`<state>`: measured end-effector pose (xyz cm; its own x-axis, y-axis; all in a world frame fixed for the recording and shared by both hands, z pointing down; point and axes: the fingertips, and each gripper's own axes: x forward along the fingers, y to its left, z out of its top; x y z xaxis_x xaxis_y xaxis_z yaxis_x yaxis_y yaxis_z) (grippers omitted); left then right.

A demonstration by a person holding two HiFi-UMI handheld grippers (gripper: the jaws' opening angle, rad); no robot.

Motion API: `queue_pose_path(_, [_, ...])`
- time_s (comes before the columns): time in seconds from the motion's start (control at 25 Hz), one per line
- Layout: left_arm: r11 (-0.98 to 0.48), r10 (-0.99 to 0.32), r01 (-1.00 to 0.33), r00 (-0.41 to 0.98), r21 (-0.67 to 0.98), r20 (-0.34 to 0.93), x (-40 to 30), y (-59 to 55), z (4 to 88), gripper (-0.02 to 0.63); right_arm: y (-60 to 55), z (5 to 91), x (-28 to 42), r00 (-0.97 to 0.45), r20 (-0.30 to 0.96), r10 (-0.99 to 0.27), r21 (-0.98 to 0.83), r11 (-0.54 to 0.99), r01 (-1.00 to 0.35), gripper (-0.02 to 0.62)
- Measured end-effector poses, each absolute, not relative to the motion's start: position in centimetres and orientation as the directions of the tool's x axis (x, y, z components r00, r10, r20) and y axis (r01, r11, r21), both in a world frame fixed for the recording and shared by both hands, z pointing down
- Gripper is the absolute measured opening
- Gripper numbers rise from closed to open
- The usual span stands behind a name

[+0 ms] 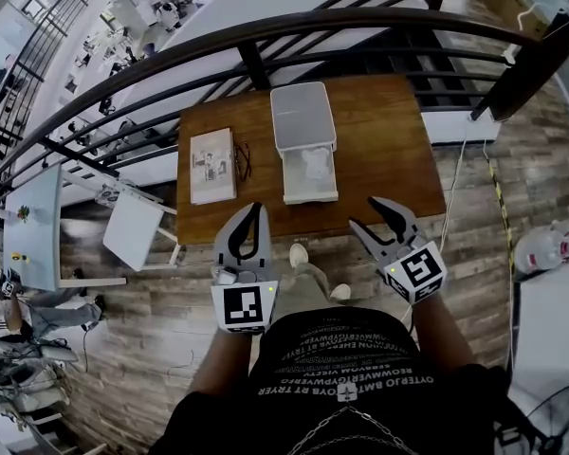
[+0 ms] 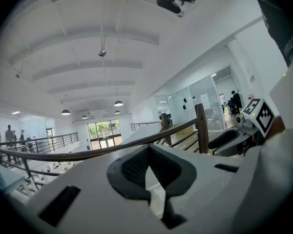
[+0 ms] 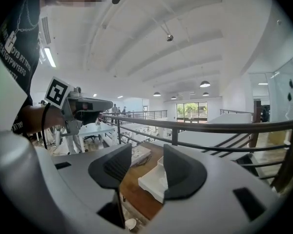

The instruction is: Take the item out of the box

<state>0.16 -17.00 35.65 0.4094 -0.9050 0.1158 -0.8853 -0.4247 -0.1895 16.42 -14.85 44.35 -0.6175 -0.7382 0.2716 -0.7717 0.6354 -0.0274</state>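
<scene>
Table (image 1: 384,140); left gripper (image 1: 257,209) closed, right gripper (image 1: 363,213) parted.

book (image 1: 212,165), perhaps glasses (image 1: 243,160) beside

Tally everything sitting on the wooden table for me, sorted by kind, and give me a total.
Box: 1
White item inside the box: 1
Booklet: 1
Pair of glasses: 1
Total: 4
</scene>
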Motion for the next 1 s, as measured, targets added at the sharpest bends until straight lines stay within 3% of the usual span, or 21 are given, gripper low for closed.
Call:
queue_pose_path(0.2, [-0.418,-0.908,-0.892,0.413,-0.17,0.069,-1.2,-18.8,35.2,0.006,-17.5,46.8,15.6,-0.608,0.323,-0.726,-0.034,0.633,-0.774,0.201])
queue_pose_path(1.0, [-0.433,-0.901,-0.878,0.415,-0.205,0.127,-6.1,-29.5,36.9,0.005,-28.4,56.9,11.0,-0.598,0.478,-0.644,-0.142,0.615,-0.776,0.199])
